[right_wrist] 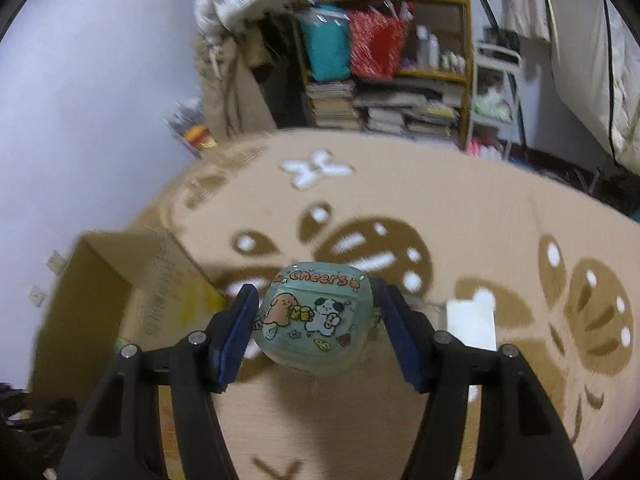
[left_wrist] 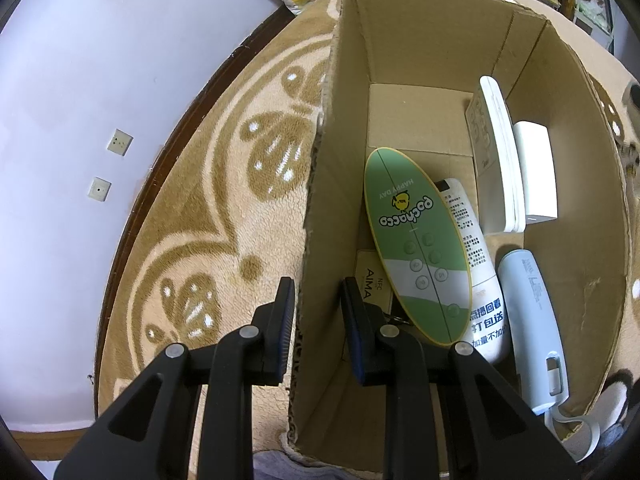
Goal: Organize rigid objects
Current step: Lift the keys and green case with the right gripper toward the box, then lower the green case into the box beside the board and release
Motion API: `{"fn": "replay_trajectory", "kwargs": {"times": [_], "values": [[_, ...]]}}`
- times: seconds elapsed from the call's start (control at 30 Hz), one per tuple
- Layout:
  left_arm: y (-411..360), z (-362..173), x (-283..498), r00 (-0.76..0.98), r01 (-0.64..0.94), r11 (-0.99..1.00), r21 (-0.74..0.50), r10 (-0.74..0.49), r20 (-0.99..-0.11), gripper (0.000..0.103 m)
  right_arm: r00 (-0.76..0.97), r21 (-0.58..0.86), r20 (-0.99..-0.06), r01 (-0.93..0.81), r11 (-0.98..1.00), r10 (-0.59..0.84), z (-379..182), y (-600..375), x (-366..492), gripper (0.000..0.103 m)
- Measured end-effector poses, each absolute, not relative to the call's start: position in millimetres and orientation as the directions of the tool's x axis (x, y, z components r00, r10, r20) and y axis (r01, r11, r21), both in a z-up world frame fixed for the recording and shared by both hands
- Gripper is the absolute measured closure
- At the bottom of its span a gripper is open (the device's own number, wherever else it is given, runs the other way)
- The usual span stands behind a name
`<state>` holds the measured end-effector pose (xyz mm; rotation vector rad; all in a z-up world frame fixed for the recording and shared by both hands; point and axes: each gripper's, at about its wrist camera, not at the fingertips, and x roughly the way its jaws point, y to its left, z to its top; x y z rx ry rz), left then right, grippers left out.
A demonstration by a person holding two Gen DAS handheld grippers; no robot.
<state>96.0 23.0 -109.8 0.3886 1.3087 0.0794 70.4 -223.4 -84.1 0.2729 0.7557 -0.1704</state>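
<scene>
A patterned beige carpet (right_wrist: 460, 216) covers the floor, and an open cardboard box (left_wrist: 400, 60) stands on it. Inside the box lie a pale blue power bank (left_wrist: 532, 320), a green oval "Pochacco" card (left_wrist: 416, 248) and white packets. The left gripper (left_wrist: 318, 312) straddles the box's near wall, its jaws narrowly parted on either side of the cardboard. Right of the box, the right gripper (right_wrist: 316, 312) clamps a translucent green "Cheers" earbud case (right_wrist: 316, 312) above the carpet.

Left gripper (left_wrist: 318, 308) straddles the cardboard box (left_wrist: 320, 184) wall — not clamped.
</scene>
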Motion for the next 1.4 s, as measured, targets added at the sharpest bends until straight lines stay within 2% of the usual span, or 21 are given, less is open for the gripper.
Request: {"fn": "replay_trajectory", "kwargs": {"times": [0.27,0.5,0.6,1.4], "values": [[23.6,-110.0,95.8,0.267,0.161,0.932,0.325,0.275,-0.923,0.080,0.805,0.240,-0.589,0.084,0.967,0.076,-41.6,-178.7,57.4,0.036],[23.1,-110.1,95.1,0.268,0.161,0.932,0.325,0.276,-0.923,0.079,0.831,0.193,-0.535,-0.055,0.980,0.152,-18.3,-133.1,44.6,0.036],[24.1,-110.6,95.4,0.265,0.158,0.934,0.320,0.272,-0.925,0.079,0.826,0.139,-0.546,-0.074,0.987,0.139,-21.8,-118.8,43.8,0.036],[25.7,-113.3,95.8,0.265,0.160,0.934,0.320,0.271,-0.925,0.079,0.724,0.192,-0.657,-0.109,0.975,0.210,-68.6,-112.5,57.6,0.036]]}}
